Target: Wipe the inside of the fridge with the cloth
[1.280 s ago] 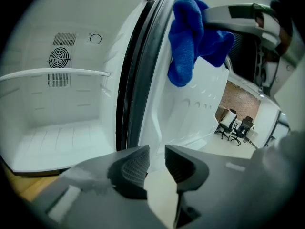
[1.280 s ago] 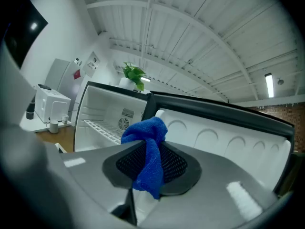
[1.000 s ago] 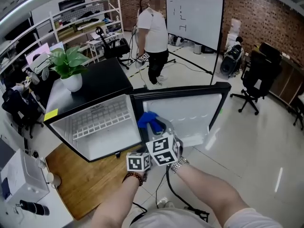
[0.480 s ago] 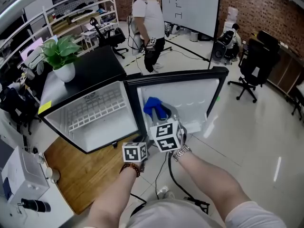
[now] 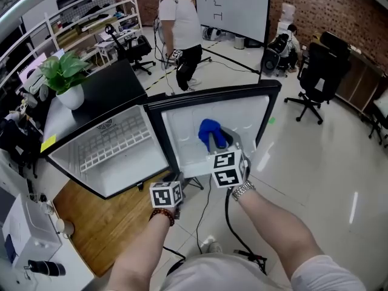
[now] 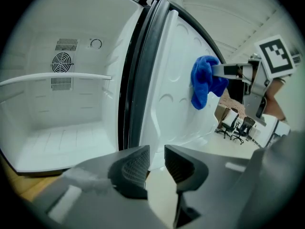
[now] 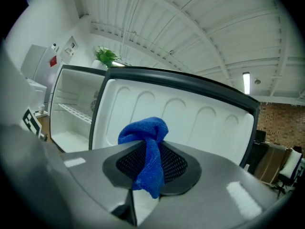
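Note:
The small black fridge (image 5: 115, 93) stands with its door (image 5: 245, 117) swung wide open. My right gripper (image 5: 219, 141) is shut on a blue cloth (image 5: 211, 132) and holds it at the white inner panel of the door. In the left gripper view the blue cloth (image 6: 204, 80) appears to touch that panel (image 6: 167, 89). In the right gripper view the blue cloth (image 7: 145, 135) hangs bunched between the jaws of my right gripper (image 7: 151, 159). My left gripper (image 6: 156, 163) hangs low in front of the door's hinge side, its jaws slightly apart with nothing between them. The white fridge interior (image 6: 57, 109) holds one wire shelf (image 5: 115, 141).
A potted plant (image 5: 60, 77) stands on the fridge top. A person (image 5: 179, 23) stands behind the fridge near a whiteboard (image 5: 233, 5). An office chair (image 5: 318, 71) is at the right, shelving (image 5: 91, 17) at the back left. A cable (image 5: 206, 214) lies on the floor by my feet.
My right gripper has carried the blue cloth to the right along the door's inner panel. The left gripper has stayed in place.

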Tool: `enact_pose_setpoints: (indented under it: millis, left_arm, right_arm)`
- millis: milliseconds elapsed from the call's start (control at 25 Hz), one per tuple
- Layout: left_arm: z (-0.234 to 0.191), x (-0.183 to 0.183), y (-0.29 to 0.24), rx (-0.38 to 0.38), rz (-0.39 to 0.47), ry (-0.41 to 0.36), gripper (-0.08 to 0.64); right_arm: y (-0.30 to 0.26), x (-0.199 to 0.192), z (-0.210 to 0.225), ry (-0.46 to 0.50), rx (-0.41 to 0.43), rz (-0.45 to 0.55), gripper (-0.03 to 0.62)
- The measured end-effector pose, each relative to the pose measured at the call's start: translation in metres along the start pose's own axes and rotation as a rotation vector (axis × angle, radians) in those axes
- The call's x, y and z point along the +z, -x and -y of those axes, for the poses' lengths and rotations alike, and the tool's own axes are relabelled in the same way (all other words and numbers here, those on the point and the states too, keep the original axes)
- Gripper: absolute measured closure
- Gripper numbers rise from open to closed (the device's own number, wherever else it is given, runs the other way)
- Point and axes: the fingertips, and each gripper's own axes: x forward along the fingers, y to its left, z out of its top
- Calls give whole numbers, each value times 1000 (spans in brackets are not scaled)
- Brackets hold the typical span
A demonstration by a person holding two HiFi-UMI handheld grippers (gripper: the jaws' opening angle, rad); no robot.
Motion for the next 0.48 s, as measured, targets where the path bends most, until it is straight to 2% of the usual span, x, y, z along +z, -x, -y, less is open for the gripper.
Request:
enact_pose_setpoints:
  millis: [480]
  left_arm:
    - [-5, 3, -2, 34, 24, -5, 456]
  right_arm:
    - [15, -27, 79, -13, -138, -40, 505]
